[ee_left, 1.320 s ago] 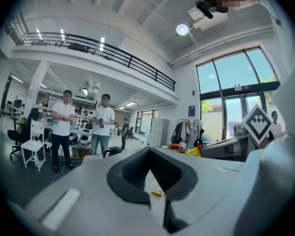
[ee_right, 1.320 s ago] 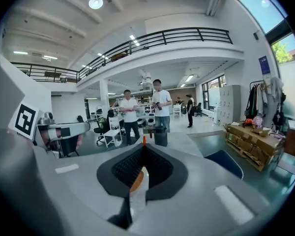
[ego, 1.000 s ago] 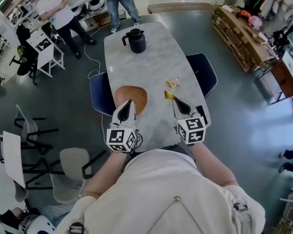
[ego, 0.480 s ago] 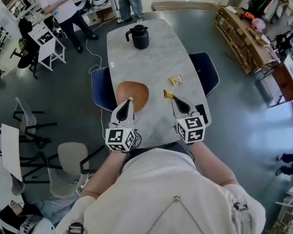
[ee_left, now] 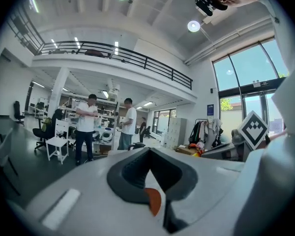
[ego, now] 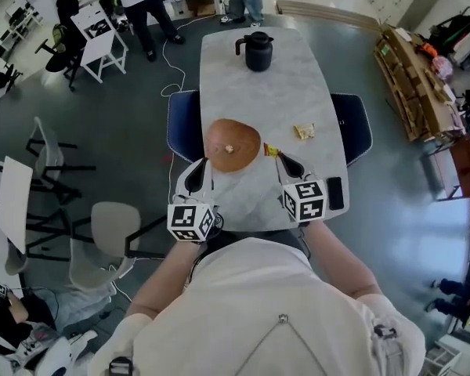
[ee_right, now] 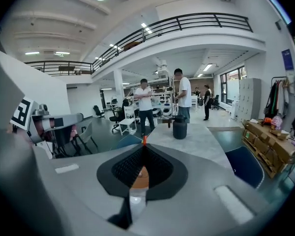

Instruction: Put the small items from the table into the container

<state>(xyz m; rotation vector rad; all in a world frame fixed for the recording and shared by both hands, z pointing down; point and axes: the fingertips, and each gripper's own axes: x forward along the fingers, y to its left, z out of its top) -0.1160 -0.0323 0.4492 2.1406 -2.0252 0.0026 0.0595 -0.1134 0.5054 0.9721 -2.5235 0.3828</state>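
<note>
1. Your right claw is at the centre of the head view, jaws pinched on a small red-and-yellow wrapper. It sits just right of the brown container.
2. In the right gripper view, a red sliver of that wrapper sticks out past the closed tips.
3. Your left claw has its jaws together with nothing between them. Its tips are by the container's lower-left rim.
4. One small pale item lies inside the container.
5. A tan snack packet lies on the desk, to the right of the container.
6. A black jug stands at top centre, and a dark phone lies at the desk's lower right.
</note>
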